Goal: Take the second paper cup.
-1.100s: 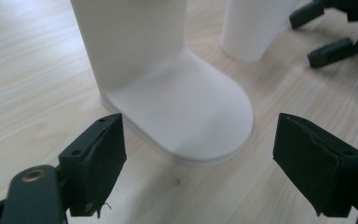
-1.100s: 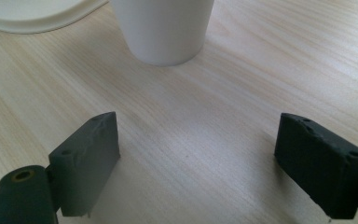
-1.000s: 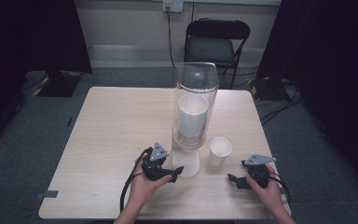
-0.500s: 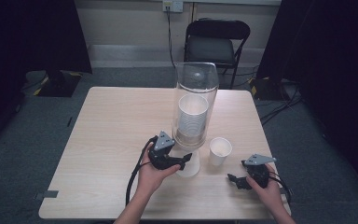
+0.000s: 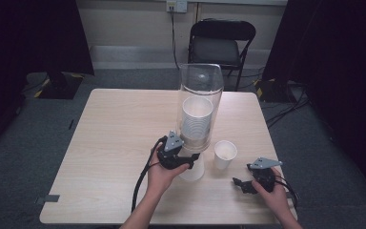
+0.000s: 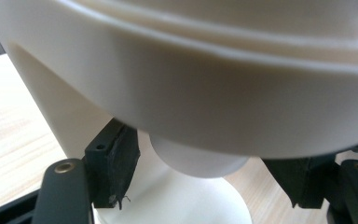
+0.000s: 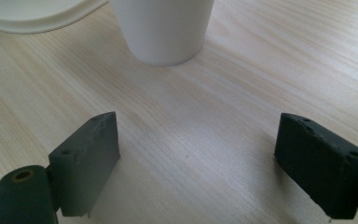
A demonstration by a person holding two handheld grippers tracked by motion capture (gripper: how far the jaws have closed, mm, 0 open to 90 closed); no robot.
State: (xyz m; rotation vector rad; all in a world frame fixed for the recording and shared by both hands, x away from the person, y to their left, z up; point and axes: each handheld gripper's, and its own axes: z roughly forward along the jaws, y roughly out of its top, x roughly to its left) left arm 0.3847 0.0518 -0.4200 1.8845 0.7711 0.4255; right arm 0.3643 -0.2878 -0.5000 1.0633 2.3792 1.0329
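Sitting upside down near the middle of the counter (image 5: 109, 143), just near of the clear dispenser tube, a white paper cup (image 5: 193, 169) has the left gripper (image 5: 190, 160) around it. From the left gripper view, the cup (image 6: 191, 200) shows a smooth, matte white wall tapering up to its flat base, with a cream-coloured rounded rim of the dispenser base (image 6: 214, 93) looming above it. The black, blocky fingers (image 6: 114, 168) have just been closing, and the cup stands between them; whether their pads already press on its wall I cannot tell.

Just right of it stands a second white paper cup (image 5: 225, 155), upright and round-mouthed. Behind both rises the tall transparent cylinder (image 5: 201, 105), holding a stack of nested white cups (image 5: 196, 121).

Farther right and near, the right gripper (image 5: 240, 183) rests low over the pale wood-grain counter, its fingers (image 7: 86, 161) spread wide with nothing between them; the upright cup (image 7: 163, 28) stands ahead of them.
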